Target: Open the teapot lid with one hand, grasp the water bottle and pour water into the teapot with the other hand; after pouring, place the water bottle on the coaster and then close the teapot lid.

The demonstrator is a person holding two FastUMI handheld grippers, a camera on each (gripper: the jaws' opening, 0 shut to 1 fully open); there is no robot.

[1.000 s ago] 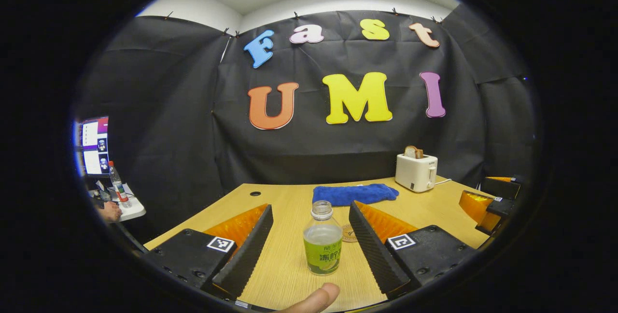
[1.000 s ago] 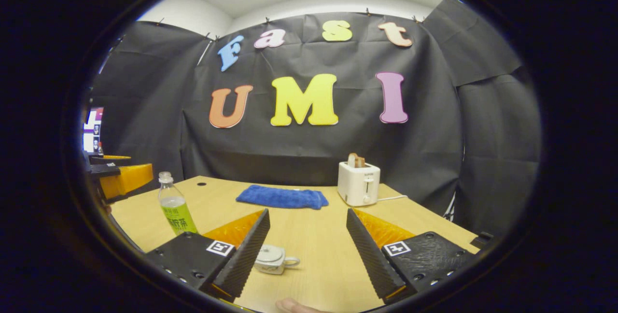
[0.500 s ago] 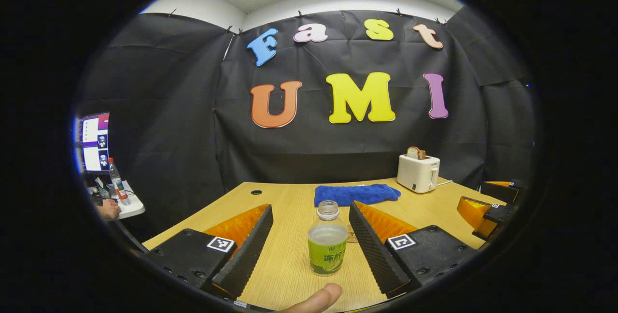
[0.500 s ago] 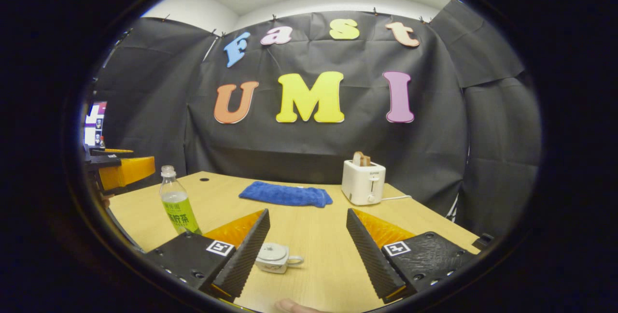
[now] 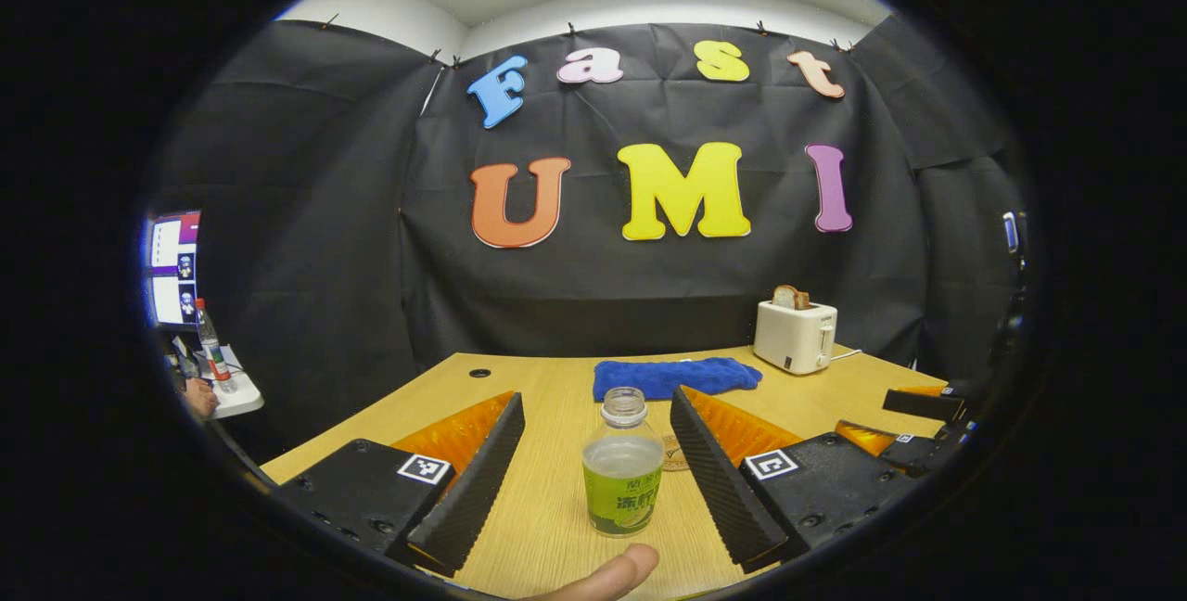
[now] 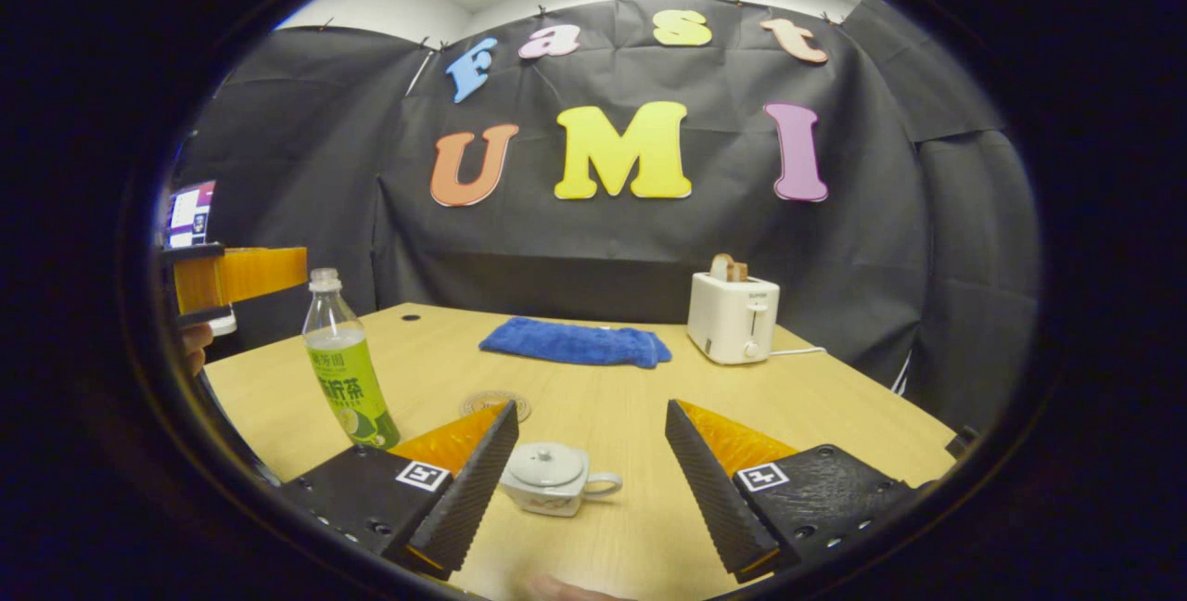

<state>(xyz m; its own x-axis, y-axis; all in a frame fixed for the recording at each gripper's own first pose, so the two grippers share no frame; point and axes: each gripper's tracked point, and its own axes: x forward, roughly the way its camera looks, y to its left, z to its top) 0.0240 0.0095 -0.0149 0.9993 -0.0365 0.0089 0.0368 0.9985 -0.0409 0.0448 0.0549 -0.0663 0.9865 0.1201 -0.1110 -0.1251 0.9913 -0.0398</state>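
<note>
Teapot (image 6: 553, 479) sits near the front edge of the table (image 6: 835, 415), lid (image 6: 543, 466) on, handle pointing right, just ahead of my right gripper (image 6: 592, 480), whose fingers are spread wide with nothing between them. Water bottle (image 5: 622, 473) stands upright and uncapped toward the table's left front, partly full, between the spread fingers of my left gripper (image 5: 593, 480); neither finger touches it yet. Coaster (image 5: 675, 453) lies just behind the bottle, partly hidden by my left gripper's right finger; in the right gripper view it sits flat between bottle and teapot. Farther back, blue towel (image 6: 575, 342) and toaster (image 6: 732, 315) near the rear edge, well apart from the work. Nothing done yet, I judge: lid not lifted, bottle not gripped. Risks: the lid knob is small and the teapot light, so an off-centre pinch could drag or tip the pot instead of lifting the lid. The open bottle could spill if I close too hard or bump it sideways. Pouring into that small opening could easily miss and wet the table.
</note>
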